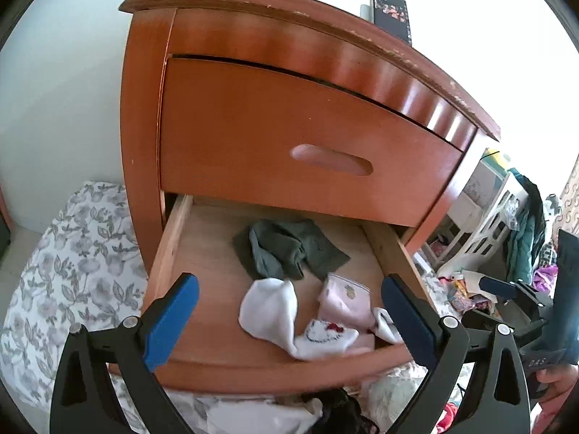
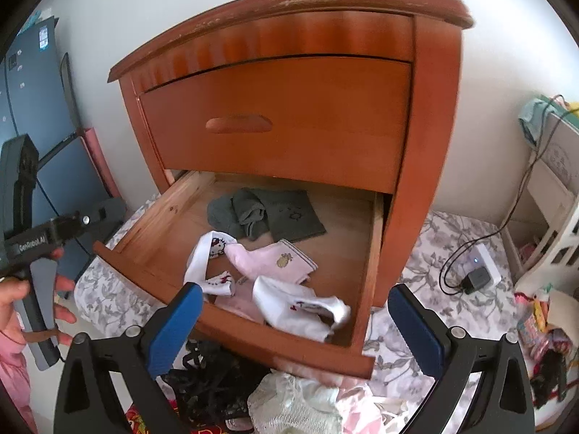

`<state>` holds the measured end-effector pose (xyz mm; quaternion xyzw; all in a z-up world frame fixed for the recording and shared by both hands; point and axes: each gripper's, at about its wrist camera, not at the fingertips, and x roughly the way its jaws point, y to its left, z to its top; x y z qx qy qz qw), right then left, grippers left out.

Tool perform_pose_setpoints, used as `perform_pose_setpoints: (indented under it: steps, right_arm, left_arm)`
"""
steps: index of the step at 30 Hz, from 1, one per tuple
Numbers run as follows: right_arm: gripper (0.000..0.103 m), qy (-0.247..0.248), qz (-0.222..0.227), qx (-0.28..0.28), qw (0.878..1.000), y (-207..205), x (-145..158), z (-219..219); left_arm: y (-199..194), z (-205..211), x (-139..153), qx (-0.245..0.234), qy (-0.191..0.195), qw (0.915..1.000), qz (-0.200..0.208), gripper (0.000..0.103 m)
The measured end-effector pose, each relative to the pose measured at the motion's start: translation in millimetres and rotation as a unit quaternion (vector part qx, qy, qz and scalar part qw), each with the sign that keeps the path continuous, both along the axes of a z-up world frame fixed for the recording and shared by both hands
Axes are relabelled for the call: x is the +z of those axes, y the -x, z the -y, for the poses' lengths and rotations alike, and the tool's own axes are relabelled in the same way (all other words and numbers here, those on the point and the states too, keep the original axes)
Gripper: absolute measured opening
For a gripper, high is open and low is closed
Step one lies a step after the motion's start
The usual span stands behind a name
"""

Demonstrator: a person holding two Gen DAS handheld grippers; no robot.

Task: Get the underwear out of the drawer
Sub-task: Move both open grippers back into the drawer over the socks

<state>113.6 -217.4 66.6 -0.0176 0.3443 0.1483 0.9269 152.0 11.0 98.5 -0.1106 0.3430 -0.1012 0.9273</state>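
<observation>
The lower drawer (image 1: 181, 242) (image 2: 152, 224) of an orange wooden nightstand (image 1: 253, 126) (image 2: 289, 115) is pulled out. Inside lie dark green garments (image 1: 289, 253) (image 2: 264, 213), a pale pink piece with a pineapple print (image 1: 347, 300) (image 2: 278, 260) and white cartoon-print pieces (image 1: 275, 311) (image 2: 300, 307). My left gripper (image 1: 289, 318) hovers open in front of the drawer, nothing between its blue pads. My right gripper (image 2: 295, 325) is open too, just before the drawer's front edge. Each view catches the other handheld gripper at its side, held by a hand.
Below the drawer front lies a heap of clothes: black lace (image 2: 210, 376), white lace (image 2: 300, 401). A floral sheet (image 1: 72, 271) (image 2: 452, 253) covers the floor. A charger with a cable (image 2: 477, 278) lies right. White shelves (image 1: 488, 209) stand at the right, a phone (image 1: 392, 11) on top.
</observation>
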Motion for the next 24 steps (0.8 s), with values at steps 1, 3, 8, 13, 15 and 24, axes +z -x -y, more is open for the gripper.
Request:
perform_pose_setpoints:
  steps: [1, 3, 8, 13, 15, 24]
  right_arm:
    - [0.103, 0.002, 0.000, 0.000, 1.000, -3, 1, -2]
    - [0.103, 0.008, -0.002, 0.000, 1.000, -11, 1, -5]
    - [0.103, 0.021, -0.015, -0.005, 1.000, -27, -3, -11]
    - [0.103, -0.008, -0.025, 0.003, 1.000, -43, -9, -11]
    - [0.103, -0.011, -0.025, 0.001, 1.000, -48, -9, -13]
    - [0.103, 0.015, -0.059, 0.031, 0.998, -79, -9, -29]
  left_arm:
    - [-4, 0, 0, -0.001, -0.001, 1.0000, -0.002, 0.101]
    - [-11, -2, -2, -0.001, -0.002, 1.0000, -0.008, 0.101]
    - [-28, -20, -17, 0.012, 0.049, 0.9977, -0.044, 0.101]
    - [-38, -27, -27, 0.016, 0.041, 0.9977, -0.052, 0.101]
    - [-42, -26, -26, 0.013, 0.033, 0.9983, -0.047, 0.101]
    - [-79, -1, -38, -0.047, 0.012, 0.9909, -0.125, 0.101]
